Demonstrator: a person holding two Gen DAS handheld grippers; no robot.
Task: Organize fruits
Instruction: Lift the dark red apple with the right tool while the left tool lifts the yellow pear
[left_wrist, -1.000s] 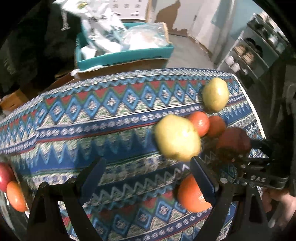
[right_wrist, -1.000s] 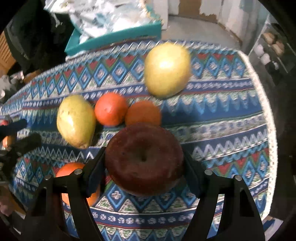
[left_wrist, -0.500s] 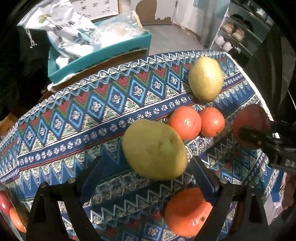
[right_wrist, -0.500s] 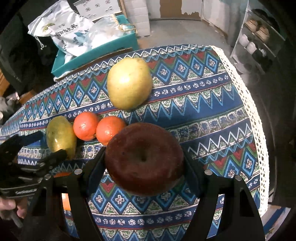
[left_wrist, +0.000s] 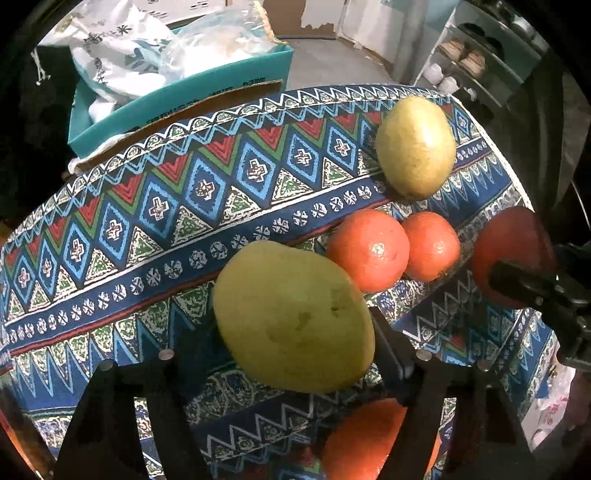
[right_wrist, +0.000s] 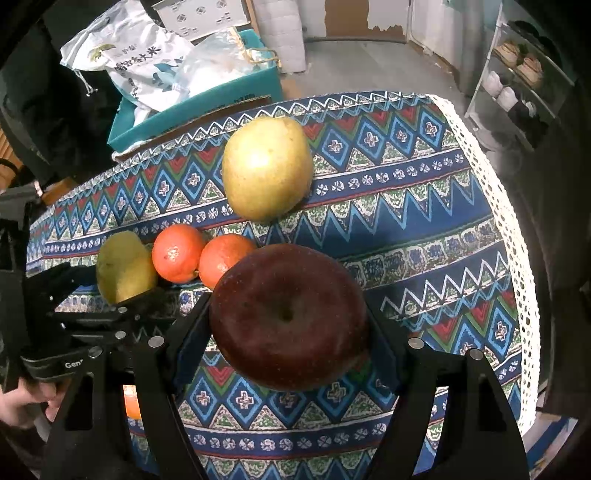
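My left gripper (left_wrist: 291, 332) is shut on a yellow-green mango (left_wrist: 293, 315) just above the patterned tablecloth (left_wrist: 166, 206); it also shows in the right wrist view (right_wrist: 123, 266). My right gripper (right_wrist: 288, 325) is shut on a dark red apple (right_wrist: 288, 317), seen at the right in the left wrist view (left_wrist: 513, 254). Two oranges (left_wrist: 369, 249) (left_wrist: 430, 245) sit side by side beyond the mango. A yellow pear (left_wrist: 415, 146) lies farther back. Another orange (left_wrist: 369, 439) lies below my left gripper.
A teal box (right_wrist: 199, 103) with white bags stands beyond the table's far edge. The lace-trimmed table edge (right_wrist: 506, 221) runs down the right. A shoe rack (right_wrist: 517, 74) stands at the far right.
My left gripper has closed in on the mango and shut on it. My right gripper still holds the apple and has drawn back a little from the fruits.
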